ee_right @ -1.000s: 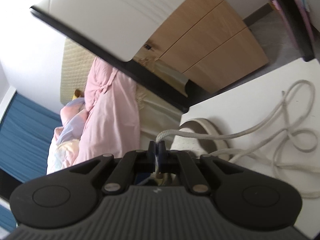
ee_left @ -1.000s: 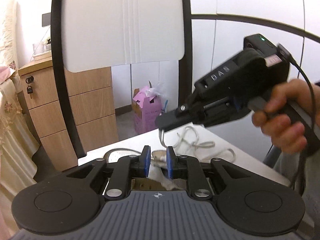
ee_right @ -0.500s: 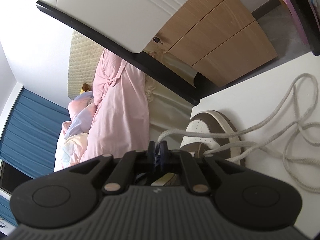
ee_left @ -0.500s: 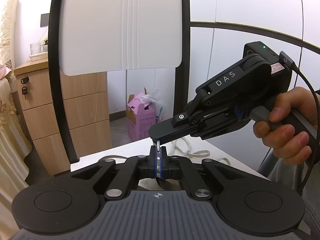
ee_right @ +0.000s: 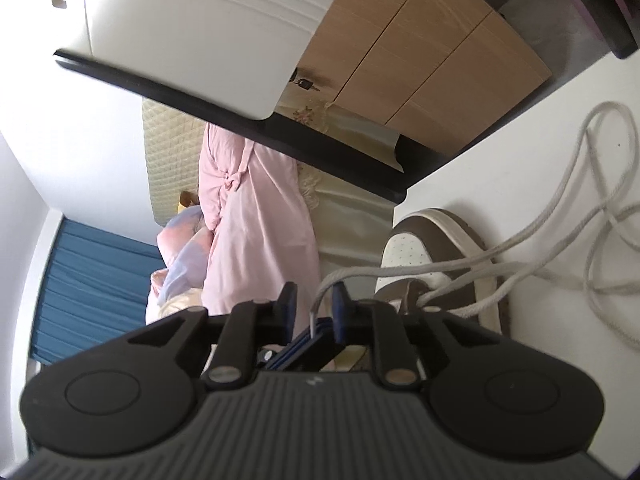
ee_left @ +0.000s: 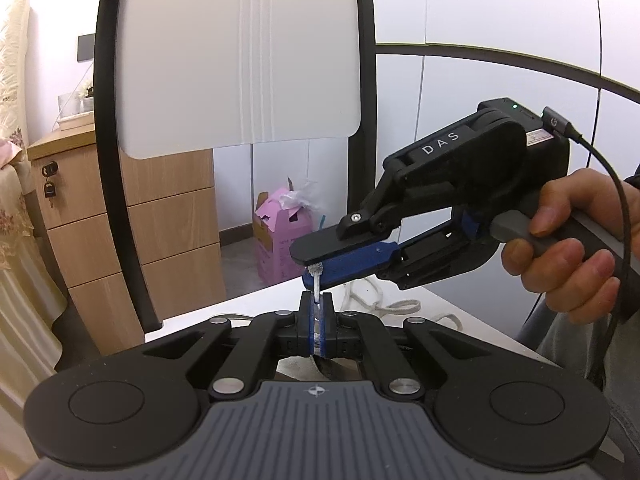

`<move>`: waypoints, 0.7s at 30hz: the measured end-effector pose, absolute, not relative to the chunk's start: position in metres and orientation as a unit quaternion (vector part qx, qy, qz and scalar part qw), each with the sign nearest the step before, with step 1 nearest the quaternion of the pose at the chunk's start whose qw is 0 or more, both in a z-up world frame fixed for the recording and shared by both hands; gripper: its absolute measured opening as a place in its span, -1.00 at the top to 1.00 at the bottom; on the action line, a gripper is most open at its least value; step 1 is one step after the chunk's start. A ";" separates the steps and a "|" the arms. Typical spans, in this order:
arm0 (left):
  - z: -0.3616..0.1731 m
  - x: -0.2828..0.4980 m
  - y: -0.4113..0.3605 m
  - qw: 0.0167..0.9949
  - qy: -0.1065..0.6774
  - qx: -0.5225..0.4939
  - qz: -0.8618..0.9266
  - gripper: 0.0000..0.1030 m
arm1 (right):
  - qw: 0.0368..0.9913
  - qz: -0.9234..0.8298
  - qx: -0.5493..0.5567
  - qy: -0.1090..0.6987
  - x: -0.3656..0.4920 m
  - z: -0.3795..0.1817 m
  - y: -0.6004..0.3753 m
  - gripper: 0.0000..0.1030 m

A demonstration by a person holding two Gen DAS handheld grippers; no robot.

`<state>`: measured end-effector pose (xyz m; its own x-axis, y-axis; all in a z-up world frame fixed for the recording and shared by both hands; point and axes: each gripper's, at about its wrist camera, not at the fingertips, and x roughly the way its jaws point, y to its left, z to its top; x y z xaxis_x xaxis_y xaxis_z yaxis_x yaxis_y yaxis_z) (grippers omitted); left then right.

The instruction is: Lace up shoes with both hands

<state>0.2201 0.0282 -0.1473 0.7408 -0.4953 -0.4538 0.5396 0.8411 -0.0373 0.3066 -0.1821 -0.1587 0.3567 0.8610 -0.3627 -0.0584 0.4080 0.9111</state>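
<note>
**Inspector:** Report the tongs first.

**Operator:** My left gripper (ee_left: 317, 320) is clamped on the stiff tip of the shoelace (ee_left: 316, 280), pads pressed together with the tip standing up between them. My right gripper (ee_right: 314, 306) has just been opening: its jaws stand apart, and the lace end passes between them without either pad pressing on it. In the left wrist view its blue pad hangs just above my left tongs, at the tip.

**Inspector:** And the shoe?

**Operator:** The brown-and-white sneaker (ee_right: 416, 248) sits on the white table (ee_right: 500, 184), near the edge, just beyond my right gripper. Loose lace lies in slack loops (ee_right: 600, 216) beside it, with several strands running back toward the shoe.

**Inspector:** Handling?

**Operator:** I judge the lace light, soft and limp everywhere but the tip, so only the tip can be steered into an eyelet. Hold close behind the tip; further back it would flop. The woven cord should grip well against the pads. The sneaker looks light enough to slide if I tug.
</note>
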 end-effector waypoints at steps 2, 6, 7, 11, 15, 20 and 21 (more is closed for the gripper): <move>-0.149 0.220 0.028 0.932 0.232 0.050 -0.274 0.95 | 0.700 0.334 0.428 0.463 0.306 -0.158 -0.180 0.94; -0.150 0.221 0.029 0.934 0.242 0.052 -0.259 0.93 | 0.707 0.334 0.415 0.466 0.305 -0.157 -0.178 0.94; -0.151 0.222 0.029 0.935 0.246 0.055 -0.250 0.93 | 0.709 0.330 0.414 0.466 0.305 -0.158 -0.178 0.94; -0.156 0.227 0.029 0.934 0.261 0.081 -0.232 0.93 | 0.716 0.302 0.417 0.471 0.308 -0.167 -0.178 0.94; -0.166 0.232 0.018 0.923 0.274 0.113 -0.244 0.93 | 0.708 0.267 0.428 0.494 0.310 -0.187 -0.169 0.94; -0.170 0.235 0.010 0.920 0.279 0.132 -0.242 0.93 | 0.700 0.222 0.465 0.494 0.305 -0.202 -0.177 0.95; -0.170 0.235 0.011 0.919 0.282 0.131 -0.243 0.93 | 0.708 0.214 0.462 0.490 0.304 -0.201 -0.180 0.95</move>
<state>0.2354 0.0107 -0.1698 0.7236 -0.3719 -0.5814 0.5199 0.8478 0.1048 0.3041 -0.1795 -0.2012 0.4287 0.7553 -0.4957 0.1503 0.4814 0.8635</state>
